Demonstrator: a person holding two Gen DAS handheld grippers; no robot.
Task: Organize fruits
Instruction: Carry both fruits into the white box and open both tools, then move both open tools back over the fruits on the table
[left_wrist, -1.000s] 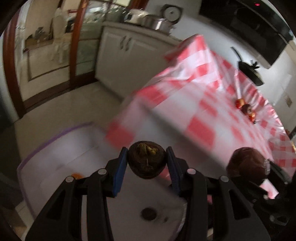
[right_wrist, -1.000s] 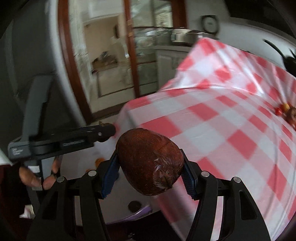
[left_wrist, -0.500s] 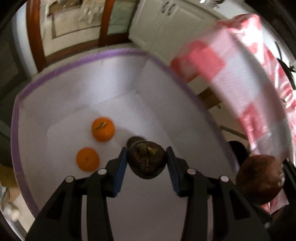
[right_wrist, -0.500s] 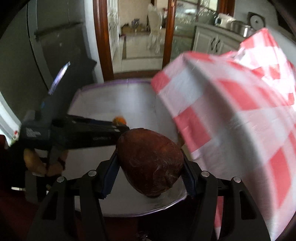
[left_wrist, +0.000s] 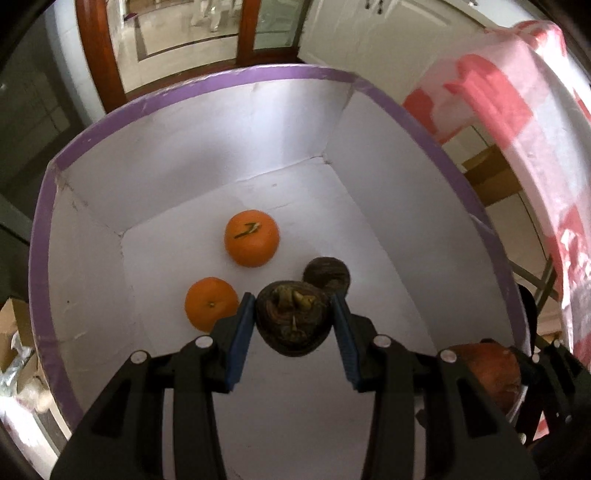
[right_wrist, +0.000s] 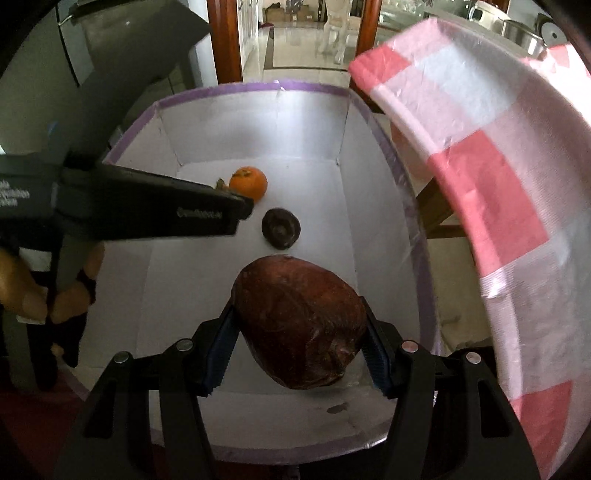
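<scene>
Both grippers now lowered from the counter's edge over the white box (left_wrist: 207, 147), left gripper (left_wrist: 291, 325) fingers clamping a dark mangosteen (left_wrist: 291, 319), right gripper (right_wrist: 297, 354) fingers clamping a brown fruit (right_wrist: 299, 325), box holding two oranges (left_wrist: 252, 238) and one dark fruit (left_wrist: 327, 273).

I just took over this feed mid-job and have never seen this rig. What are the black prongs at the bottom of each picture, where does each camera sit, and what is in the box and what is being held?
There is no robot here. A person holds a hand tool with two fingers in each hand, and a wide-angle camera on each tool looks forward along its fingers.

The left wrist view shows the left gripper clamped on a small dark fruit with a greenish top. The right wrist view shows the right gripper clamped on a large reddish-brown fruit. The black bar entering that view from the left is the left tool, with the person's hand on it.

Both point down into a white box with a purple rim. On its floor lie two oranges and another small dark fruit. The checked cloth hangs from a table beside the box.
</scene>
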